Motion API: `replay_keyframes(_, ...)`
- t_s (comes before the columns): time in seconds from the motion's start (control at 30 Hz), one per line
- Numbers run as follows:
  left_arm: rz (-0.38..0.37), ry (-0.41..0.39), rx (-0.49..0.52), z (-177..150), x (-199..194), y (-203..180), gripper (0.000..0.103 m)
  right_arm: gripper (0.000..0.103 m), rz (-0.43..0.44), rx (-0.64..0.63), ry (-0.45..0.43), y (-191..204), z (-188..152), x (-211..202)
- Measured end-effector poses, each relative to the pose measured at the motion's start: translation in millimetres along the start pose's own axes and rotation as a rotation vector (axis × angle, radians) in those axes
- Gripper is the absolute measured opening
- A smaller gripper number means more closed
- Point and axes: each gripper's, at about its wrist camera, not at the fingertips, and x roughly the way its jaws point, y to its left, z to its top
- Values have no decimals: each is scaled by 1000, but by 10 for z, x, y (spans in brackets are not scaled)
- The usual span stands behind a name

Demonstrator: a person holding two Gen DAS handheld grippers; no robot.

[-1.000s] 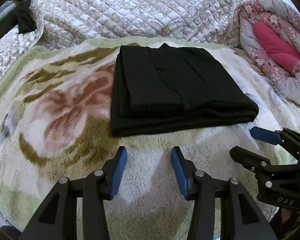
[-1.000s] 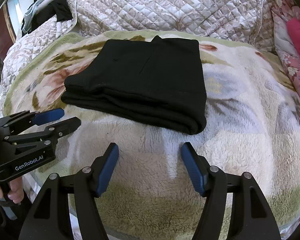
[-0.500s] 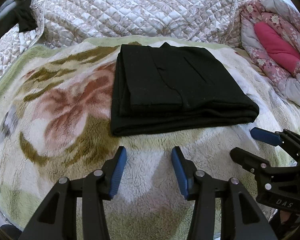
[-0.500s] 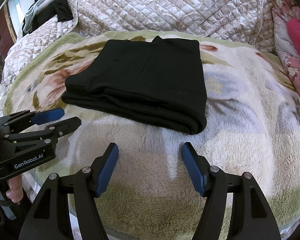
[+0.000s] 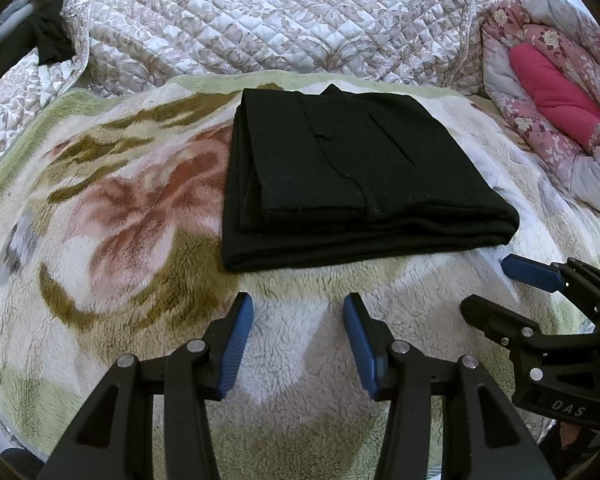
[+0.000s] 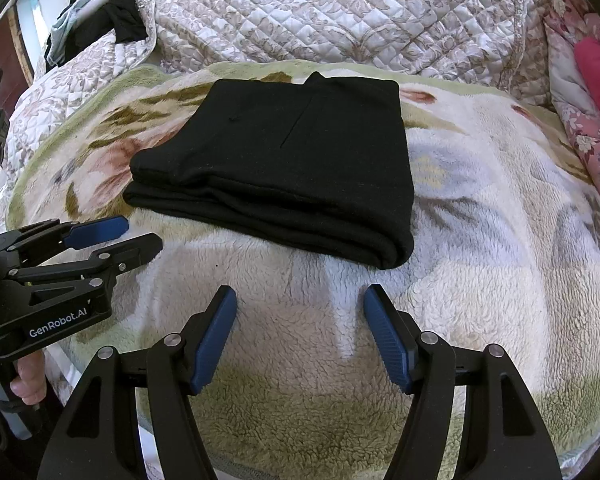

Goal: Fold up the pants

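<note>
The black pants (image 5: 352, 176) lie folded into a compact rectangle on the fleece floral blanket (image 5: 120, 240); they also show in the right wrist view (image 6: 292, 172). My left gripper (image 5: 298, 340) is open and empty, hovering over the blanket just in front of the pants' near edge. My right gripper (image 6: 300, 336) is open and empty, in front of the pants' near right corner. The right gripper shows at the right of the left wrist view (image 5: 496, 284); the left gripper shows at the left of the right wrist view (image 6: 136, 236).
A quilted beige bedspread (image 5: 268, 20) rises behind the blanket. A pink floral duvet (image 5: 548, 92) is bunched at the right. Dark clothes (image 6: 116, 20) lie at the far left. The bed's front edge runs just below the grippers.
Both grippers have stayed open and nearly still; the view shifted very slightly. The folded pants have not moved.
</note>
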Motion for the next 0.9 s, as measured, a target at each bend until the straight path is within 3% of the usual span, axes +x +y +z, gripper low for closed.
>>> replay_keyframes(0.9, 7, 2, 5, -1, 4, -2, 50, 67, 0, 2, 2, 5, 4, 3)
